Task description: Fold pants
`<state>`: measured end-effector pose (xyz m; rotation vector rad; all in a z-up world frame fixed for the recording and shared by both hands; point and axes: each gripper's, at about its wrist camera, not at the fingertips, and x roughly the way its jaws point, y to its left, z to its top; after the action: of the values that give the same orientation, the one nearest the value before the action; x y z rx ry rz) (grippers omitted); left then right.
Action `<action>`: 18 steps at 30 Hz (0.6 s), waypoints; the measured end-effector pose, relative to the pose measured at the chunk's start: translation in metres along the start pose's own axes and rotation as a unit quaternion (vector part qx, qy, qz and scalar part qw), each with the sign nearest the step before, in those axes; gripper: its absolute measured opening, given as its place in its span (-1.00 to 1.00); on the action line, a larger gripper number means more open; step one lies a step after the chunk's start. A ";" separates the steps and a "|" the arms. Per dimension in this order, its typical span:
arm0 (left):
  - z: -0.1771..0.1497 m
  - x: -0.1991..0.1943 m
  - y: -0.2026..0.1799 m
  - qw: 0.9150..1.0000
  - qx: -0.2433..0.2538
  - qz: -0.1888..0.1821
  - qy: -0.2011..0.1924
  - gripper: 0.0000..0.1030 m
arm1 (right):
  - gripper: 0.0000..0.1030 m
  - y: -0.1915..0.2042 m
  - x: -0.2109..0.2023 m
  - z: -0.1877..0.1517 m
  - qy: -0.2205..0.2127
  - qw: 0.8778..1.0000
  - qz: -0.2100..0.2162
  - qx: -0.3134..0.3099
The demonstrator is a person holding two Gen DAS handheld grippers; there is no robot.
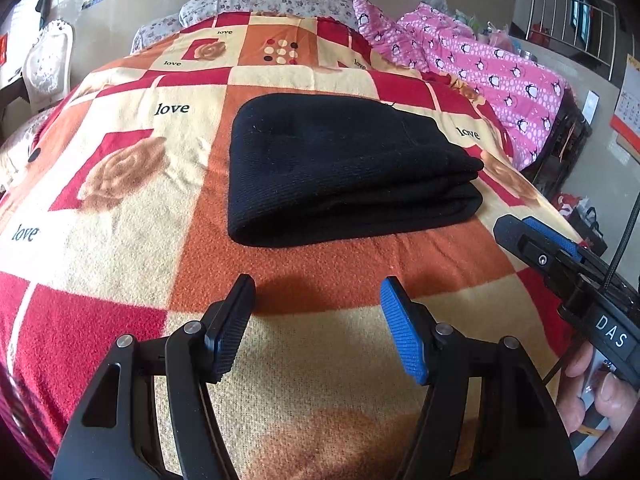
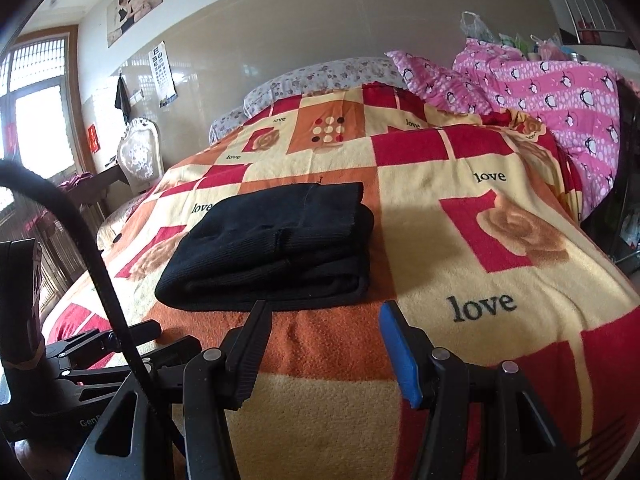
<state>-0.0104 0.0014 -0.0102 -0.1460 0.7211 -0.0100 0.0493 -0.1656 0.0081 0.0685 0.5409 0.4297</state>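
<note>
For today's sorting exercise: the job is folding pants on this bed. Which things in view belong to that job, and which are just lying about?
Belongs to the job:
black pants, folded in a stack
left gripper, open
right gripper, open

Just lying about:
checked blanket
pink penguin quilt
floral pillows
white chair

pants (image 2: 272, 244) folded on blanket (image 2: 480, 240) | right gripper (image 2: 324, 312) empty, apart

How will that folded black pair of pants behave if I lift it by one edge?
The black pants lie folded in soft stacked layers on the blanket, so they would probably sag and unfold if pinched at one edge. The ribbed knit looks grippy, not slippery. Pushed across the fuzzy blanket, they would likely drag and bunch.
</note>
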 end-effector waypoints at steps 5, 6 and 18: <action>0.000 0.000 0.000 1.000 0.000 0.000 0.000 0.27 | 0.05 0.001 0.000 0.000 0.000 1.000 -0.001 -0.002; 0.000 -0.001 0.000 1.000 0.000 0.001 -0.001 0.27 | 0.05 0.001 0.000 0.000 0.000 1.000 -0.001 -0.002; 0.000 -0.004 -0.004 1.000 0.011 -0.009 -0.002 0.27 | 0.05 0.001 0.000 0.000 -0.001 1.000 -0.001 -0.002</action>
<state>-0.0127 -0.0027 -0.0069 -0.1317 0.7145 -0.0351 0.0486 -0.1644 0.0084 0.0638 0.5388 0.4291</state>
